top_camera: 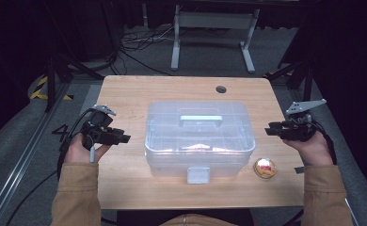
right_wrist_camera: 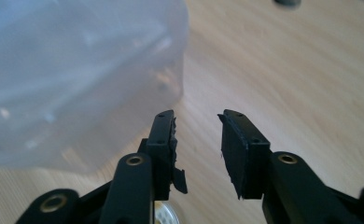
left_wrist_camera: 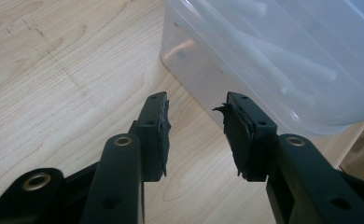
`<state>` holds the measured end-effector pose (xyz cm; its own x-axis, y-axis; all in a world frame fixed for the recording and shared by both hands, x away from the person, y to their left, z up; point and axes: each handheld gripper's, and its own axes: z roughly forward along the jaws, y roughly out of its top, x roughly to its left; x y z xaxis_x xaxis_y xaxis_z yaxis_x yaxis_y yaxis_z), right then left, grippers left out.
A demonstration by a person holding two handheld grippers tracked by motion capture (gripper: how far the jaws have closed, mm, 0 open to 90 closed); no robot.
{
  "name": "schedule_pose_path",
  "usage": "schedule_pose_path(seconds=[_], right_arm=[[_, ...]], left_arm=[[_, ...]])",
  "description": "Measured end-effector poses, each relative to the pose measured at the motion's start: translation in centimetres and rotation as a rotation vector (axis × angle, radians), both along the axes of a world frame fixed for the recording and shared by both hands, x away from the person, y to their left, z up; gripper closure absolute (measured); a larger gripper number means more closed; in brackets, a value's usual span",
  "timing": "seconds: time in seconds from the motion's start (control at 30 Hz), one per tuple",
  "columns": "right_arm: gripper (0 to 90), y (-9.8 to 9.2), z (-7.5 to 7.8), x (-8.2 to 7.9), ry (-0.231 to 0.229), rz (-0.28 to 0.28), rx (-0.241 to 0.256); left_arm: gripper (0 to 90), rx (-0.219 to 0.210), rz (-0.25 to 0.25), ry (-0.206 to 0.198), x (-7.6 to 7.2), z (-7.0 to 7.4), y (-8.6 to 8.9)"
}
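Clear plastic box point(top_camera: 199, 139) between left gripper point(top_camera: 124, 138) and right gripper point(top_camera: 268, 130), both jaws parted, empty, apart from it.

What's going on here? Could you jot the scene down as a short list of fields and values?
Surface: wooden table
Main item: clear plastic box, lid on, handle on top, latch at front
Small item: round yellow-rimmed object, right of the box
Left gripper: open, holds nothing, beside box
Right gripper: open, holds nothing, beside box

table brightly lit | surroundings dark | gripper views softly blurred
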<state>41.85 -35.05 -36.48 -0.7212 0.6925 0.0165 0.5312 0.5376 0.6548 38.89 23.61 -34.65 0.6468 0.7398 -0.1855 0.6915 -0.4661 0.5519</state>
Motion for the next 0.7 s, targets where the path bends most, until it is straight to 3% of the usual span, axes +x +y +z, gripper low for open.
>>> schedule_pose_path(seconds=[0.03, 0.07, 0.17, 0.23, 0.53, 0.7], right_arm=[[63.9, 0.00, 0.00, 0.00, 0.000, 0.000, 0.000], [63.3, -0.17, -0.07, -0.05, -0.002, -0.033, -0.031], [58.7, -0.89, 0.13, -0.39, 0.002, -0.068, 0.030], [55.6, -0.89, 0.14, -0.55, 0.002, -0.086, 0.042], [52.6, -0.59, -0.39, -0.68, 0.002, -0.102, 0.033], [54.3, -0.58, -0.60, -0.89, -0.002, -0.084, 0.028]], left_arm=[[60.3, 0.002, 0.004, 0.003, 0.01, 0.00, -0.01], [60.3, 0.002, 0.005, 0.008, 0.02, -0.01, -0.03], [60.3, 0.006, 0.006, 0.013, 0.06, 0.15, -0.13], [59.7, 0.008, 0.006, 0.013, 0.09, 0.23, -0.13], [55.3, 0.005, -0.034, 0.010, 0.48, 0.44, -0.49], [54.8, -0.010, -0.037, 0.011, 0.40, 0.53, -0.31]])
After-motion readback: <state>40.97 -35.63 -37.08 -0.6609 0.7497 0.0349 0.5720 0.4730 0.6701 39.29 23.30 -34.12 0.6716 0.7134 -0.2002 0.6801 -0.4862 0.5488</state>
